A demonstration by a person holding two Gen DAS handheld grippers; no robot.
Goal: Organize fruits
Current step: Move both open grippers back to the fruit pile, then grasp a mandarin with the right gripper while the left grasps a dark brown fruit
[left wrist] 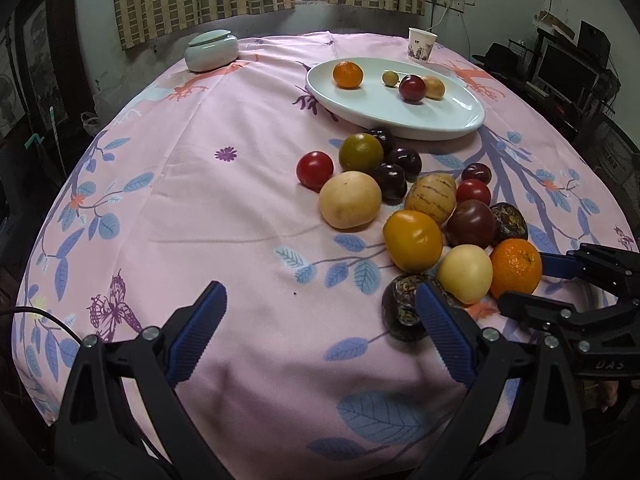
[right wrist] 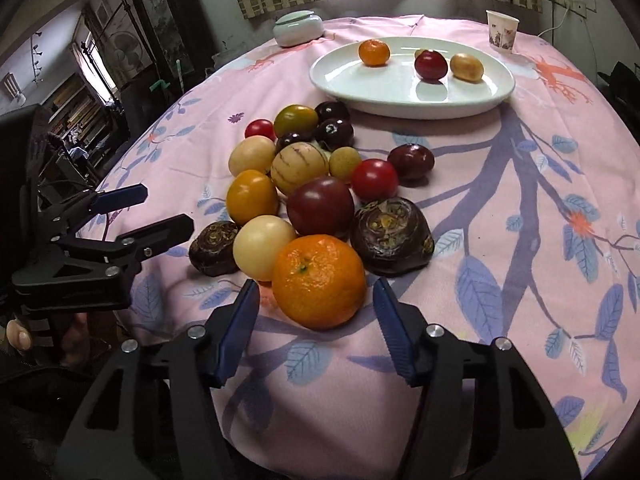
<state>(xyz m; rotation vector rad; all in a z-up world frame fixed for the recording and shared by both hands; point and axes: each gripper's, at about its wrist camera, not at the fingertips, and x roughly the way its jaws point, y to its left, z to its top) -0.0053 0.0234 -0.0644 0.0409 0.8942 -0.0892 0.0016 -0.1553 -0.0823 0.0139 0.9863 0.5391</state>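
Orange sits straight ahead of your right gripper.
Its jaws straddle it, seemingly not pinching; left gripper is spread, empty.

The left hand-held gripper points down at a slant, its two blue fingers wide apart with nothing between them. The right hand-held gripper also tilts down, its fingers partly spread. A hand grips the left one's handle.

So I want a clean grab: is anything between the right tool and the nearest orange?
Nothing visible: the round orange mandarin sits between the right tool's open fingers, though a pale yellow fruit touches its side.
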